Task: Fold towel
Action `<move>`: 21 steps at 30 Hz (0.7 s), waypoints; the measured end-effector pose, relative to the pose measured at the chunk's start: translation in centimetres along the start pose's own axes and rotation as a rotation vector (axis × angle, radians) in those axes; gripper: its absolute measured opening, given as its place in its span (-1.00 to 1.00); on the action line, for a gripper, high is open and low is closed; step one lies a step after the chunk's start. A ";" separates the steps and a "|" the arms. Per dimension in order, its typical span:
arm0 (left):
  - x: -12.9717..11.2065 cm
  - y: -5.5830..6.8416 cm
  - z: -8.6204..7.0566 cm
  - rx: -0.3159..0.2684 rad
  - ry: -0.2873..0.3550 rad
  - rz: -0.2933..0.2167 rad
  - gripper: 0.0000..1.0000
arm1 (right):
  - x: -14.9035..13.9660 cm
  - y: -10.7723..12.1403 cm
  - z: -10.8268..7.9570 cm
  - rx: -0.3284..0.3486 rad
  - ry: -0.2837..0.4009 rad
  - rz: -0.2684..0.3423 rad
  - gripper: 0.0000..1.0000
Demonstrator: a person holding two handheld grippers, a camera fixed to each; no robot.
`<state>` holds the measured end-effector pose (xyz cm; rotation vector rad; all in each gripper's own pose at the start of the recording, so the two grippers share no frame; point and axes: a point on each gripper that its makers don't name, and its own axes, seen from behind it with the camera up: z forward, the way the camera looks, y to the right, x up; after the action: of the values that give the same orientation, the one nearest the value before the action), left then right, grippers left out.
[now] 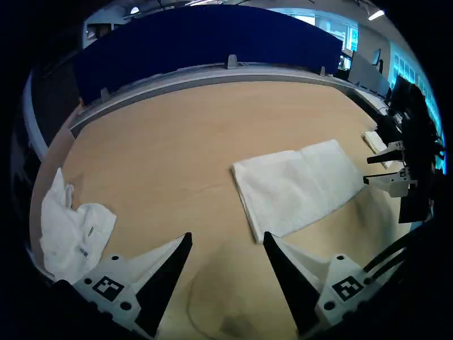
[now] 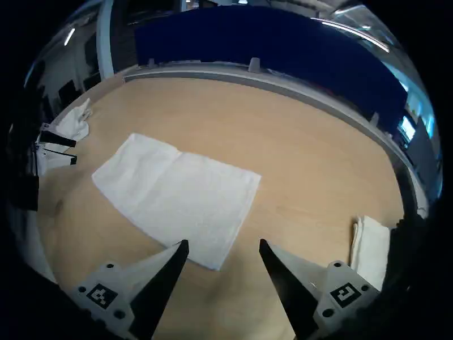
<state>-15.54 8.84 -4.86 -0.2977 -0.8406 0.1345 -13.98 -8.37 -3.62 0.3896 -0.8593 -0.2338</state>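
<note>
Two sets of jaws, both spread and empty, hover over the counter (image 1: 170,147): my left gripper (image 1: 226,235) and my right gripper (image 2: 223,242). The flat white towel (image 2: 175,195) lies mid-counter between them, its long axis running from one to the other, with a short end's corner just ahead of each.

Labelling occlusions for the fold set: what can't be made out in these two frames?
Folded towel, right gripper view: near end cut off by the right gripper's finger mount and the image edge.
Crumpled towel, left gripper view: lower edge behind the left gripper's finger; tag too small to read.
Flat towel: layer count unclear in both views.
</note>
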 end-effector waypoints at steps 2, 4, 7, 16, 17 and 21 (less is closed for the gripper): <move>-0.5 -0.2 -0.4 0.007 -0.004 -0.009 0.87 | -0.2 -0.3 -0.1 0.014 -0.006 -0.016 0.93; -1.0 -0.4 -0.8 0.015 -0.007 -0.022 0.87 | -0.4 -0.6 -0.1 0.026 -0.014 -0.031 0.93; -1.8 -0.9 -1.5 0.029 -0.009 -0.045 0.87 | -0.8 -0.9 -0.1 0.044 -0.030 -0.056 0.91; -3.7 -1.7 -3.3 0.059 -0.015 -0.101 0.87 | -1.6 -1.4 -0.3 0.070 -0.058 -0.104 0.76; -3.8 -1.7 -3.4 0.062 -0.015 -0.105 0.87 | -1.7 -1.5 -0.2 0.072 -0.062 -0.105 0.72; -4.3 -1.8 -4.0 0.067 -0.015 -0.114 0.87 | -2.3 -1.7 -0.2 0.090 -0.076 -0.105 0.50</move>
<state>-15.38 5.32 -9.87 -0.1859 -0.8641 0.0584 -15.39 -9.03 -6.01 0.5133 -0.9267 -0.3097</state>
